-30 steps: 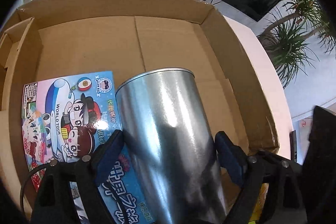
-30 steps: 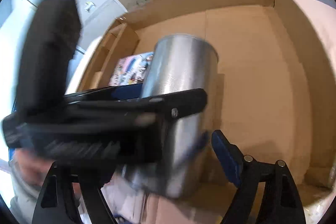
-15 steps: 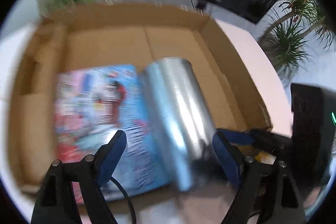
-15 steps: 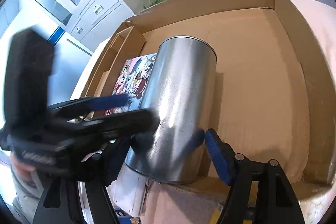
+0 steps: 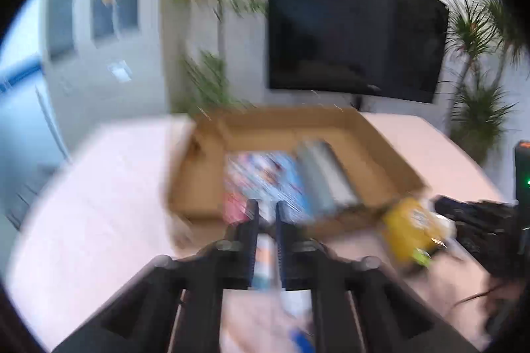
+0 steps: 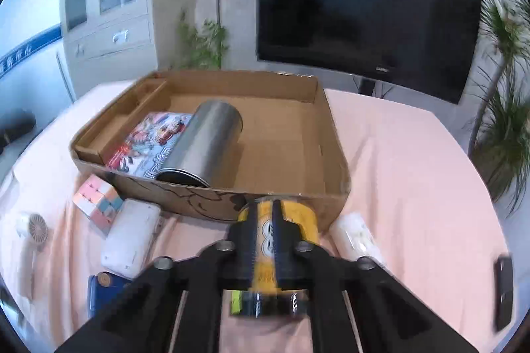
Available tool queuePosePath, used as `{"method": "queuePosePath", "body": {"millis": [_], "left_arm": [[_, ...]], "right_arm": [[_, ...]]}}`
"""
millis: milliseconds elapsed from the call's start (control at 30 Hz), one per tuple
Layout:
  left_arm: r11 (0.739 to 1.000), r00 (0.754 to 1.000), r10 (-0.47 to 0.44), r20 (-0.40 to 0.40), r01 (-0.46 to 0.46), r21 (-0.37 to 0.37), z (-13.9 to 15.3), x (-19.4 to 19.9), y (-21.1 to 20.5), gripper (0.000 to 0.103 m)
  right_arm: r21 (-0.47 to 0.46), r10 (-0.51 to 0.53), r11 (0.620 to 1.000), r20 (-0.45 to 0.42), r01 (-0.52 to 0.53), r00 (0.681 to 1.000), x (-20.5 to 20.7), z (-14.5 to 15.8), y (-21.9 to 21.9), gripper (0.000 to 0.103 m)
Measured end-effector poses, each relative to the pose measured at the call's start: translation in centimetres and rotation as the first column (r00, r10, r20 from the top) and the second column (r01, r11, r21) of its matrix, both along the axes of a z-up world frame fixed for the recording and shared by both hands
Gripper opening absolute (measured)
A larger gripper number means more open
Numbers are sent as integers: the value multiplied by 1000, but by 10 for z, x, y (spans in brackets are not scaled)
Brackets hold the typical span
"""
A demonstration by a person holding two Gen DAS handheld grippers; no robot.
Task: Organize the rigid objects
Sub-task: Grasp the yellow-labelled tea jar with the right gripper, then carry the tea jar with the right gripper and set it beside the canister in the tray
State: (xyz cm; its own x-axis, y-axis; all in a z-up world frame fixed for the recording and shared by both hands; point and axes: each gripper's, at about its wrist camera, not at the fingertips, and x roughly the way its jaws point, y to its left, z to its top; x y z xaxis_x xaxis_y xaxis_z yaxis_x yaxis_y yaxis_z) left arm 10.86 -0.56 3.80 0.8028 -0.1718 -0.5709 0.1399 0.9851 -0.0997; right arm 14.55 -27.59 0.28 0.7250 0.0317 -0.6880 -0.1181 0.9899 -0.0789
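Right gripper (image 6: 265,222) fingers nearly together above yellow can (image 6: 298,217), no grip seen. Left gripper (image 5: 265,214) nearly closed, empty. Can at 6 o'clock of cardboard box (image 6: 334,137): rigid, smooth, slippery; best clamped mid-wall.

Cardboard box (image 6: 331,134) sits on the tabletop (image 6: 414,174). Inside, metal can (image 6: 205,144) lies on its side, right of the picture book (image 6: 149,137). Near left of the box: puzzle cube (image 6: 97,204), then white case (image 6: 131,237). Television (image 6: 364,5) stands far behind.
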Motion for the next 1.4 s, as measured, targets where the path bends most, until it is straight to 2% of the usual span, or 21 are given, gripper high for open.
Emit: {"method": "queuePosePath", "body": {"millis": [67,133,167,200,233,300,500,667,800,833,933,967,1033,1133,1167,1233,1333,1400], "left_arm": [[1000,998,-1,65,2,-12,3,-16,-6,7],[999,995,12,99,-6,-52,8,-23,-7,65],[996,993,49,104,-42,-74,8,-28,-7,100],[992,989,91,120,-79,-95,5,-31,-5,103],[990,987,111,113,-100,-101,3,-31,-6,102],[991,991,96,88,-87,-102,-4,-30,-10,102],[988,987,156,44,-156,-10,-14,-36,-17,102],[986,984,169,51,-169,-5,-9,-51,-12,102],[986,986,164,17,-164,-10,-9,-45,-7,102],[987,987,161,6,-161,-11,-10,-45,-7,102],[990,990,135,-33,-136,-21,-14,-42,-6,102],[991,991,128,-45,-130,-21,-15,-41,-6,102],[992,991,117,-71,-120,-33,-18,-39,-5,102],[992,990,78,-116,-88,-85,-22,-32,-5,102],[992,990,60,-131,-73,-103,-23,-28,-6,102],[991,986,14,-169,-37,-131,-26,-18,-9,102],[977,967,-113,-229,66,-202,-32,1,-21,102],[946,923,-245,-295,162,-280,-44,21,-32,102]], "right_arm": [[1,-4,1000,-2,4,1000,-13,1,2,5],[-4,4,1000,12,-4,1000,-26,3,1,51],[12,14,1000,26,-14,1000,-33,4,0,103],[29,17,999,51,-19,999,-39,6,-5,99],[32,14,999,56,-16,998,-40,6,-5,100],[29,20,999,52,-21,998,-46,4,-1,100],[26,27,999,37,-28,999,-55,3,0,100],[38,31,999,36,-32,999,-57,7,-6,100],[61,61,996,15,-62,998,-47,4,-16,99],[82,65,995,0,-65,998,-41,2,-23,99],[232,105,969,-91,-81,990,-17,-7,-54,97],[312,116,947,-129,-70,985,-7,-10,-71,92],[360,126,931,-168,-58,978,3,-15,-87,85],[352,175,932,-221,-89,959,17,-26,-92,67],[328,186,940,-259,-95,948,21,-33,-87,53],[293,201,949,-271,-118,941,18,-38,-75,54],[329,382,899,-260,-290,887,1,-34,-39,54],[352,418,879,-248,-321,874,-5,-35,-29,57]]}}
